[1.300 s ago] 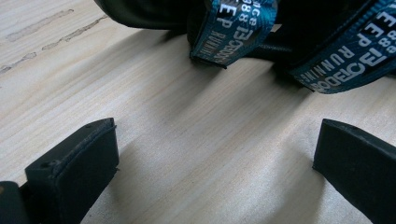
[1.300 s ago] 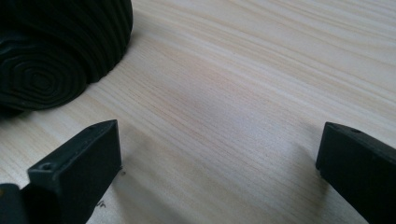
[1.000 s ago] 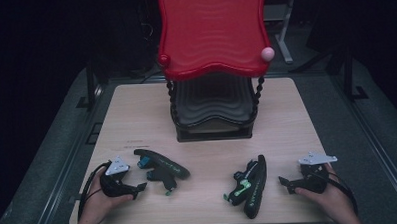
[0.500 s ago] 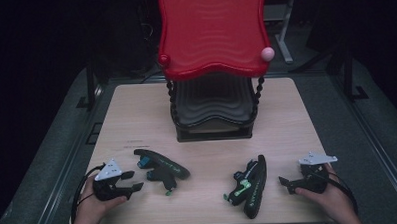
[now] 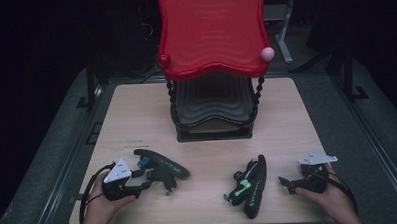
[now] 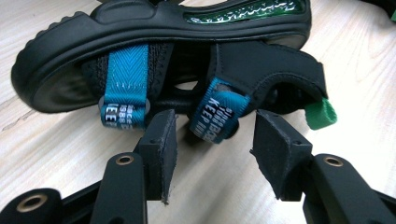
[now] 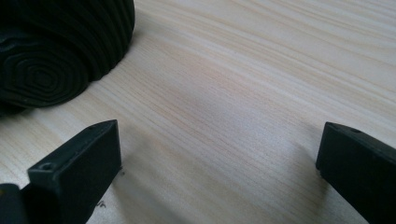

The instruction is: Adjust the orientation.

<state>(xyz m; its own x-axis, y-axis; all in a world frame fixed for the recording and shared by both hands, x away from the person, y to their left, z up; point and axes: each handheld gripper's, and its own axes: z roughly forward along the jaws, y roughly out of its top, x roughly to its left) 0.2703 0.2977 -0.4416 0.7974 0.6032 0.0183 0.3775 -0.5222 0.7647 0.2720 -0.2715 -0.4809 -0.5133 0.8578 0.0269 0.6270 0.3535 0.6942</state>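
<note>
- Sandals, two of them, lie on the desk (image 5: pixel 199 202) in front of a red-topped shoe rack (image 5: pixel 212 66): the blue-strapped sandal (image 5: pixel 161 168) just ahead of my left gripper (image 5: pixel 144 180), the green-trimmed sandal (image 5: pixel 250 186) on its side, near my right gripper (image 5: pixel 285 181).
- My left gripper (image 6: pixel 212 158) is partly open and holds nothing, a blue webbing strap (image 6: pixel 215 112) hanging just ahead of the gap.
- My right gripper (image 7: pixel 219 154) gapes wide over bare wood, the ridged black sole (image 7: pixel 60 46) off to one side.
- I judge each sandal light, with a stiff, grippy rubber sole and soft padded uppers.
- Webbing straps look floppy; pinching one would let the shoe swing, so I'd rather clamp the sole edge.
</note>
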